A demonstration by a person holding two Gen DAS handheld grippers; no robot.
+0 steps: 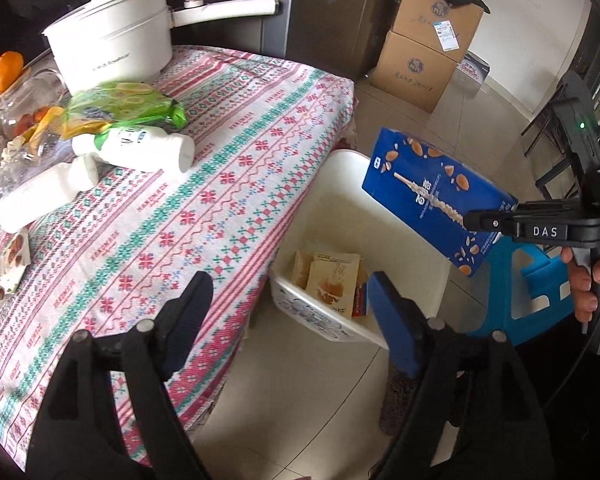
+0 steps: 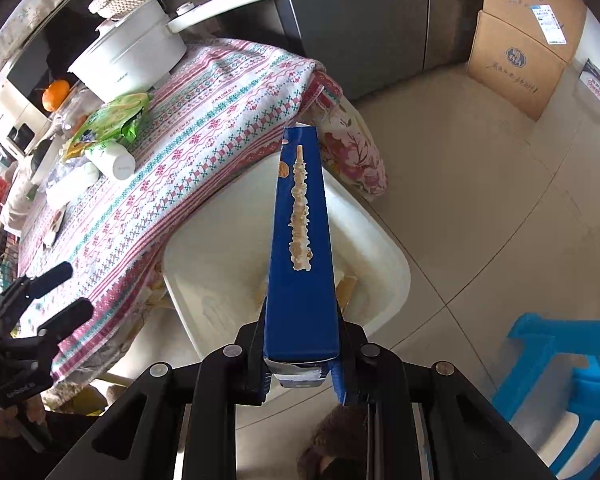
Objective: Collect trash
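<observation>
My right gripper is shut on the lower end of a long blue snack box, holding it tilted over the white bin beside the table. From the left wrist view the blue box hangs above the bin, with the right gripper clamped on its end. My left gripper stands open with nothing between its fingers, over the table's edge and the bin's near rim. Beige wrappers lie in the bin. In the right wrist view the left gripper shows at far left.
On the patterned tablecloth lie a green snack bag, two white bottles, a small wrapper, a white pot and an orange. A blue stool and cardboard boxes stand on the tiled floor.
</observation>
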